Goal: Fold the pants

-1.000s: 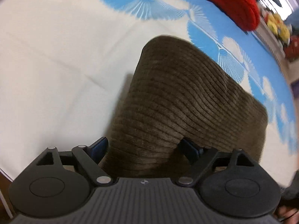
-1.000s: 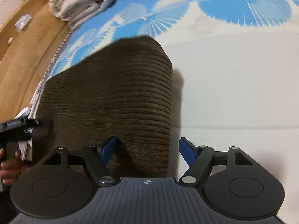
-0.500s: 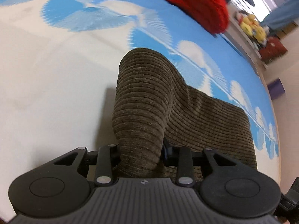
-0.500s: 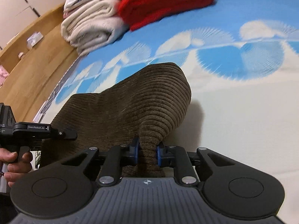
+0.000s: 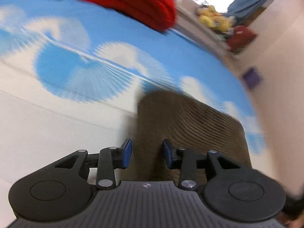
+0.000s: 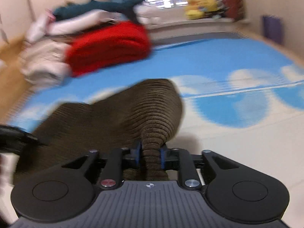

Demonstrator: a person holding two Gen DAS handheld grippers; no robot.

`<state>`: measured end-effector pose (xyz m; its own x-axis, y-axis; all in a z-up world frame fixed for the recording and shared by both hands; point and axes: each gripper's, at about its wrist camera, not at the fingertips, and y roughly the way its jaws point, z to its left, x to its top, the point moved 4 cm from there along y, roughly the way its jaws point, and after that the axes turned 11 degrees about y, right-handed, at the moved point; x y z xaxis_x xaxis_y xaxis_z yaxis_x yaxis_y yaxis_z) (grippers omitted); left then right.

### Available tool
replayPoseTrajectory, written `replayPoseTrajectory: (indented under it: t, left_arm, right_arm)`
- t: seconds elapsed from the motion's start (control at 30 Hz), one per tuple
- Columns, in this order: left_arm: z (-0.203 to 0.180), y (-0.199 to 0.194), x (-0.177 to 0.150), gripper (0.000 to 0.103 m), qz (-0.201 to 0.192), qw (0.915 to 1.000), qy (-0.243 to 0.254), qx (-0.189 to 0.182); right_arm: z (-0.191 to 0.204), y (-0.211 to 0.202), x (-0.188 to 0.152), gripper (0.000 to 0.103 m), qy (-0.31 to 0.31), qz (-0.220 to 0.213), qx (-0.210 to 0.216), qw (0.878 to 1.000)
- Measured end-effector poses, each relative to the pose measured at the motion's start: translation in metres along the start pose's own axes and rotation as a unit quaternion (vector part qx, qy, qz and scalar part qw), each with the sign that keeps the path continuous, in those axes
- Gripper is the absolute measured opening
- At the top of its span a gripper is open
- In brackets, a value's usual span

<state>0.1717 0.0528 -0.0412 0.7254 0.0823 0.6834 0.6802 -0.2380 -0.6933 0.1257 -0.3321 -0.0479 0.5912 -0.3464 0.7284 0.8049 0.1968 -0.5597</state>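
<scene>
The brown corduroy pants (image 5: 182, 125) lie folded on a blue and white patterned mat (image 5: 62, 70). My left gripper (image 5: 146, 153) stands open, its blue pads on either side of the pants' near edge without pinching it. My right gripper (image 6: 150, 153) is shut on a bunched corner of the pants (image 6: 117, 117), which rise in a hump in front of it. Part of the left gripper (image 6: 15, 137) shows at the left edge of the right wrist view. Both views are blurred by motion.
A folded red knit (image 6: 110, 45) and cream and white folded clothes (image 6: 41, 62) lie at the mat's far side. A dark teal plush (image 6: 98, 7) tops the pile. Yellow toys (image 6: 199, 9) sit on a sill. A purple box (image 6: 271, 28) stands by the wall.
My left gripper, shut on the pants half a second ago, has opened. My right gripper stays shut on the pants. Both cameras have tilted up and show more of the room.
</scene>
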Motion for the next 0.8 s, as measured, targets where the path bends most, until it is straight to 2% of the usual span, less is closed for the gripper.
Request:
replayPoseTrajectory:
  t: [0.03, 0.07, 0.1, 0.13, 0.2, 0.23, 0.27, 0.3, 0.33, 0.37, 0.4, 0.43, 0.5, 0.57, 0.67, 0.8]
  left_arm:
    - [-0.003, -0.001, 0.001, 0.034, -0.006, 0.9998, 0.015, 0.012]
    - [-0.009, -0.004, 0.000, 0.034, -0.011, 0.9994, 0.032, 0.005]
    - [-0.016, -0.007, -0.001, 0.034, -0.011, 0.9987, 0.047, -0.015]
    - [-0.022, -0.008, -0.003, 0.034, -0.007, 0.9972, 0.062, -0.040]
    - [-0.043, -0.005, -0.016, 0.035, 0.029, 0.9879, 0.120, -0.094]
    - [-0.048, 0.002, -0.023, 0.035, 0.052, 0.9825, 0.152, -0.094]
    - [-0.052, 0.011, -0.035, 0.034, 0.085, 0.9756, 0.191, -0.068]
    - [-0.053, 0.027, -0.052, 0.031, 0.132, 0.9651, 0.224, -0.027]
    - [-0.051, 0.041, -0.063, 0.026, 0.172, 0.9564, 0.236, -0.003]
    - [-0.051, 0.048, -0.071, 0.026, 0.193, 0.9510, 0.241, 0.011]
    - [-0.054, 0.046, -0.067, 0.026, 0.182, 0.9524, 0.244, 0.015]
    - [-0.058, 0.042, -0.059, 0.026, 0.160, 0.9569, 0.242, 0.015]
    - [-0.063, 0.028, -0.041, 0.027, 0.096, 0.9681, 0.231, 0.020]
    - [-0.067, 0.016, -0.029, 0.028, 0.035, 0.9723, 0.228, 0.041]
    - [-0.078, 0.010, -0.015, 0.028, -0.022, 0.9725, 0.227, 0.045]
    - [-0.102, 0.018, -0.005, 0.028, -0.041, 0.9648, 0.255, 0.051]
  right_arm:
    - [-0.014, 0.004, -0.001, 0.034, -0.006, -0.001, -0.061, 0.998]
    - [-0.024, 0.005, -0.002, 0.035, -0.005, -0.003, -0.101, 0.995]
    - [-0.033, 0.003, -0.002, 0.035, 0.006, -0.004, -0.112, 0.994]
    - [-0.039, -0.001, -0.001, 0.035, 0.021, -0.003, -0.097, 0.995]
    - [-0.040, -0.008, -0.002, 0.035, 0.027, 0.003, -0.053, 0.998]
    - [-0.037, -0.009, -0.005, 0.035, 0.011, 0.012, -0.036, 0.999]
    - [-0.034, -0.007, -0.012, 0.037, -0.010, 0.031, -0.023, 0.999]
    - [-0.032, -0.001, -0.021, 0.039, -0.024, 0.062, -0.014, 0.998]
    - [-0.031, 0.009, -0.033, 0.041, -0.036, 0.109, -0.009, 0.993]
    - [-0.027, 0.025, -0.051, 0.041, -0.054, 0.174, -0.017, 0.983]
    - [-0.029, 0.033, -0.064, 0.044, -0.073, 0.200, -0.030, 0.977]
    - [-0.028, 0.034, -0.065, 0.048, -0.082, 0.190, -0.038, 0.978]
    - [-0.022, 0.031, -0.051, 0.048, -0.077, 0.170, -0.042, 0.982]
    - [-0.018, 0.024, -0.037, 0.048, -0.069, 0.119, -0.043, 0.990]
    - [-0.011, 0.020, -0.009, 0.051, -0.064, 0.031, -0.059, 0.996]
    - [-0.008, 0.047, 0.011, 0.051, -0.077, -0.007, -0.074, 0.994]
